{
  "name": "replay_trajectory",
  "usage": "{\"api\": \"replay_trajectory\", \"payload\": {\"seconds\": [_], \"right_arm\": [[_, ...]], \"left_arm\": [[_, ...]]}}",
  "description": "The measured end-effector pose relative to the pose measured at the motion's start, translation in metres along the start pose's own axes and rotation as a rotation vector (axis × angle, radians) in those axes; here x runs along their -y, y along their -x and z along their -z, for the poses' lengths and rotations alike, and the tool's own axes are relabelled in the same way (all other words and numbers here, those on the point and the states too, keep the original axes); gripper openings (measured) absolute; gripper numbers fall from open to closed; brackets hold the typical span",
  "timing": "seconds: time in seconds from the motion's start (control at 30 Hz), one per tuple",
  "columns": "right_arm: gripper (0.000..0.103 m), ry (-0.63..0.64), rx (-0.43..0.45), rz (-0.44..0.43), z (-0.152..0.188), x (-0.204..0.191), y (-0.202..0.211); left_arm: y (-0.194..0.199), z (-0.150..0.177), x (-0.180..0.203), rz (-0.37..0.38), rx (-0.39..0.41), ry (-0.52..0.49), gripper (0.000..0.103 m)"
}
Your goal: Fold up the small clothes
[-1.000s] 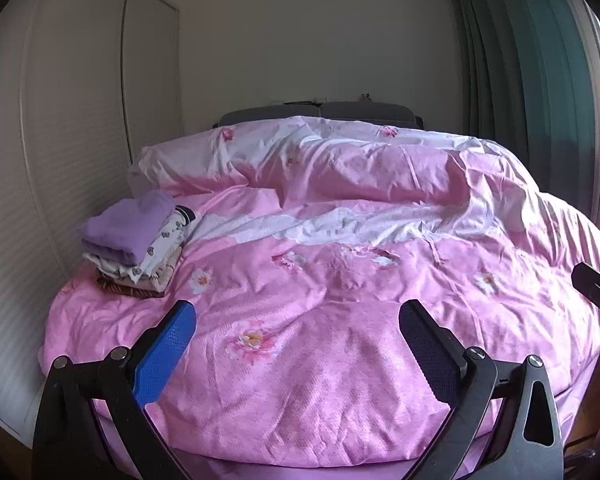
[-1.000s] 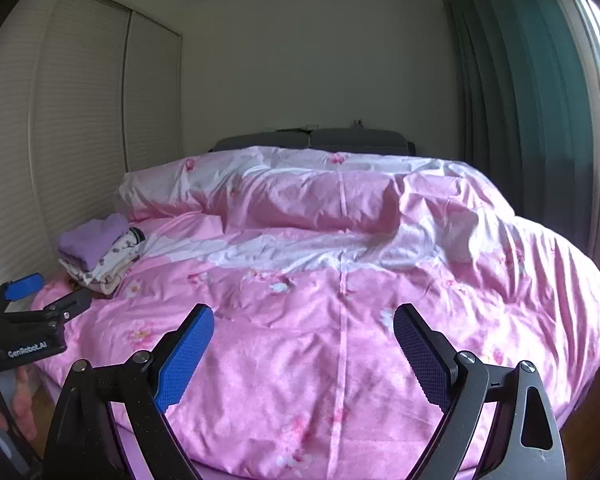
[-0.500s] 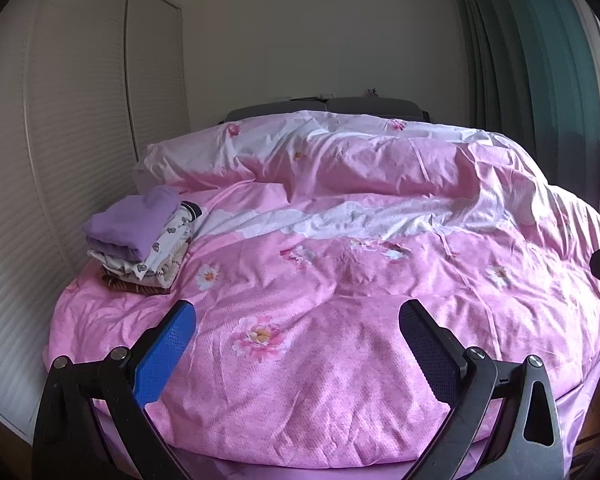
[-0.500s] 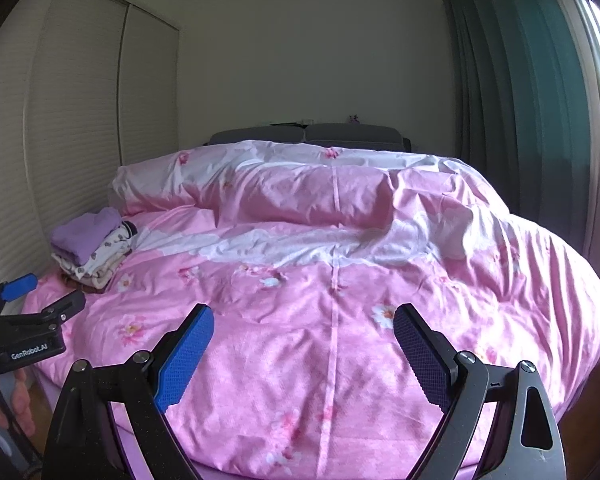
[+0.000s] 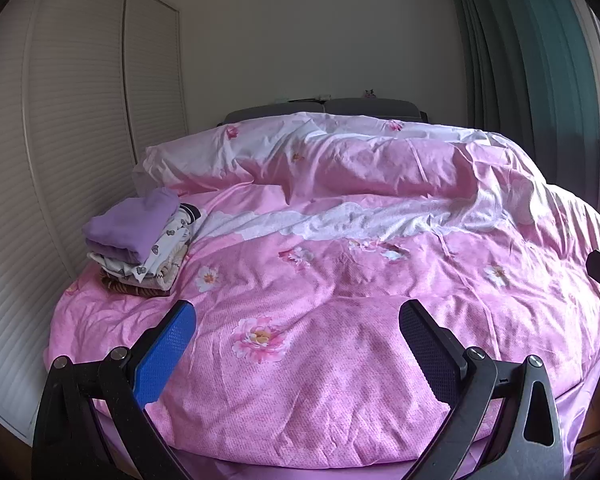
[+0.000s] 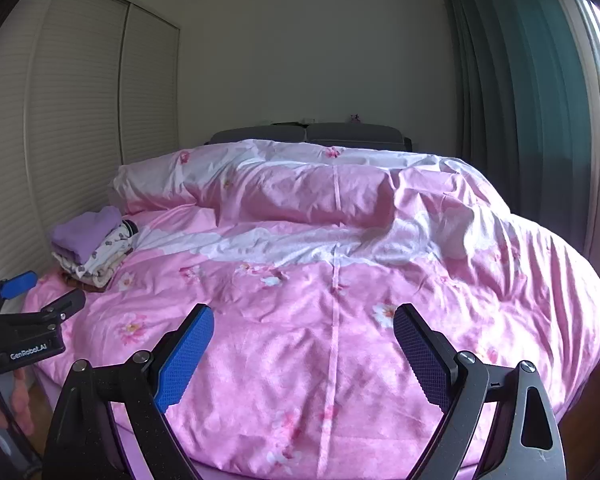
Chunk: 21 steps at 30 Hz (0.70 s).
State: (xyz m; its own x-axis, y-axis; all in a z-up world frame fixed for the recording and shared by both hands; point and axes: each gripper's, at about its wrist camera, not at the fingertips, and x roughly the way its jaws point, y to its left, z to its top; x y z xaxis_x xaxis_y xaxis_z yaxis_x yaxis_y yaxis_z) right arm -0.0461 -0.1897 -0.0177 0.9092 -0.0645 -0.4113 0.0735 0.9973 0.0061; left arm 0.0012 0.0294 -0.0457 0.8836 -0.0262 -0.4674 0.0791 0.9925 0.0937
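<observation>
A stack of folded small clothes (image 5: 140, 240) with a lilac piece on top lies at the left side of the bed; it also shows as the stack (image 6: 90, 246) in the right wrist view. My left gripper (image 5: 298, 314) stands open over the near edge of the pink floral duvet (image 5: 340, 280), nothing between its fingers. My right gripper (image 6: 303, 316) is open too, hovering over the duvet (image 6: 340, 280) with empty jaws. The left gripper (image 6: 40, 294) appears at the left edge of the right wrist view, with a hand (image 6: 8, 408) below it.
White louvred wardrobe doors (image 5: 60, 160) run along the left of the bed. Teal curtains (image 5: 540, 80) hang on the right by a bright window. A grey headboard (image 6: 308, 134) stands against the far wall. The far half of the duvet is bunched and rumpled.
Both views have shifted slightly, the bed sitting a little lower in the left view than a second ago. Both grippers stay open and empty; the clothes stack is unmoved.
</observation>
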Motion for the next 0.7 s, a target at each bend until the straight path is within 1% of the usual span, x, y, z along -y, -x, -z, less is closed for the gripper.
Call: {"api": "replay_trajectory", "payload": {"seconds": [0.7], "right_arm": [[0.092,0.000,0.001,0.003,-0.0003,0.0016,-0.0003]], "left_arm": [[0.0019,-0.0010,0.0002,-0.003,0.002,-0.001,0.103]]}}
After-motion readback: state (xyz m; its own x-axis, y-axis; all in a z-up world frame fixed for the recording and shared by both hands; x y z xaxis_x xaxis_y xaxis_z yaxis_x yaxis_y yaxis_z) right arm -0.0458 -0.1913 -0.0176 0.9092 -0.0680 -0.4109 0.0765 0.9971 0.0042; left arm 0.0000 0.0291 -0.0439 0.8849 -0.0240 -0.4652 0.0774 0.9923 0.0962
